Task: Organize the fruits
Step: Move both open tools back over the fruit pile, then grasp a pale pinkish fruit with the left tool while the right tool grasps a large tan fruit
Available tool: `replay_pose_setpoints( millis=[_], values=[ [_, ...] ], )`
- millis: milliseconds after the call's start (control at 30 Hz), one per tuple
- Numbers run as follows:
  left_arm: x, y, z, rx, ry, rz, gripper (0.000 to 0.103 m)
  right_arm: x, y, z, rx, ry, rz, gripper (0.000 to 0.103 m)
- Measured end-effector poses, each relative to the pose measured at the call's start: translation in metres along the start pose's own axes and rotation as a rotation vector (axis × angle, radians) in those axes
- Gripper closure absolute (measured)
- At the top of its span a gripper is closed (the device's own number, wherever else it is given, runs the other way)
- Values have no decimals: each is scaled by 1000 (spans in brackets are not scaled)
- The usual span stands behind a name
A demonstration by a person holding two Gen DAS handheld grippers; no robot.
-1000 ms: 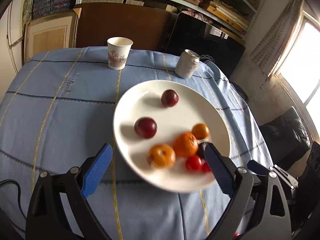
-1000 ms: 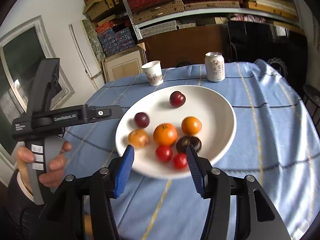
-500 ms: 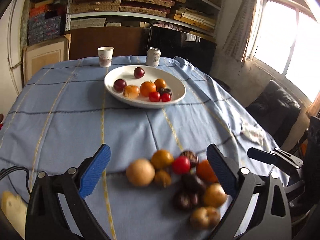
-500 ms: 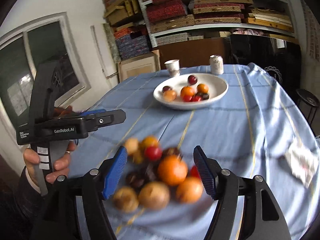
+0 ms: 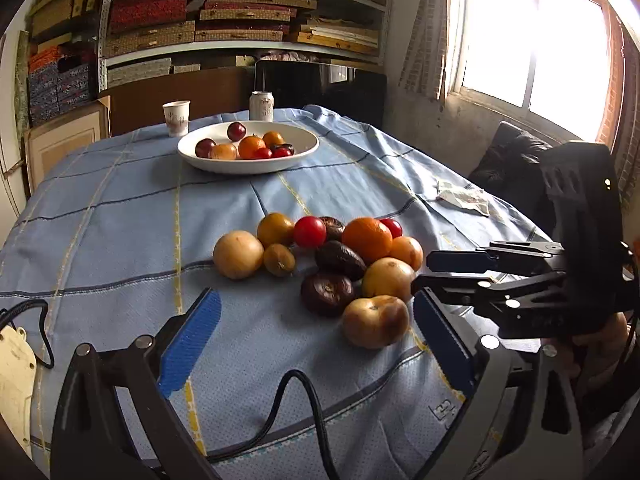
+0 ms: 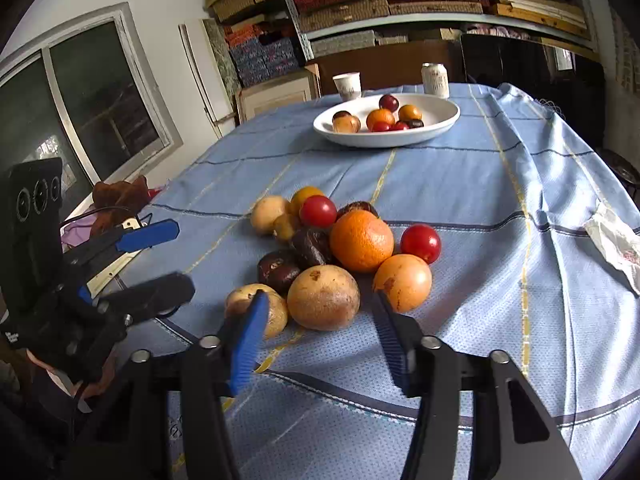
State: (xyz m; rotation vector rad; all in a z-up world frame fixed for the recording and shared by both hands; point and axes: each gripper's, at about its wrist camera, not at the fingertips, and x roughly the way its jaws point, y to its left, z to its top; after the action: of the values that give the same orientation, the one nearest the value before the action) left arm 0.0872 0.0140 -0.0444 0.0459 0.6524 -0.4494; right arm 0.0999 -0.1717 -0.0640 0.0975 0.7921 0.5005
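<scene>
A loose pile of fruit (image 6: 340, 248) lies on the near part of the blue tablecloth (image 6: 480, 184): one large orange (image 6: 362, 240), red tomatoes, yellow-brown and dark wrinkled pieces, all touching. More fruit sits in the white plate (image 6: 440, 120) far back. Left gripper (image 5: 316, 340) stands wide open, empty. Right gripper (image 6: 320, 320), jaws just closing, brackets a tan fruit (image 6: 323, 297) without pressing it.
</scene>
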Motion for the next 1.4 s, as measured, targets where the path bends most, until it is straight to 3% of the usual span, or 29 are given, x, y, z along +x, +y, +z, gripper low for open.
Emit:
replay_pose_setpoints(
  millis=[267, 533, 833, 933, 1133, 1400],
  values=[
    [1, 2, 2, -4, -5, -20, 8, 12, 3, 5, 14, 44, 8, 57],
    [0, 3, 2, -6, -15, -30, 8, 23, -12, 8, 129, 115, 50, 56],
    [0, 4, 3, -12, -18, -28, 8, 27, -10, 12, 158, 136, 25, 56],
    [0, 4, 3, -9, -21, -25, 8, 29, -11, 11, 177, 143, 20, 53],
    [0, 5, 2, -12, -21, -27, 8, 33, -2, 13, 159, 145, 0, 37],
    [1, 6, 2, -12, -19, -24, 8, 35, -3, 8, 157, 132, -13, 42]
  ],
)
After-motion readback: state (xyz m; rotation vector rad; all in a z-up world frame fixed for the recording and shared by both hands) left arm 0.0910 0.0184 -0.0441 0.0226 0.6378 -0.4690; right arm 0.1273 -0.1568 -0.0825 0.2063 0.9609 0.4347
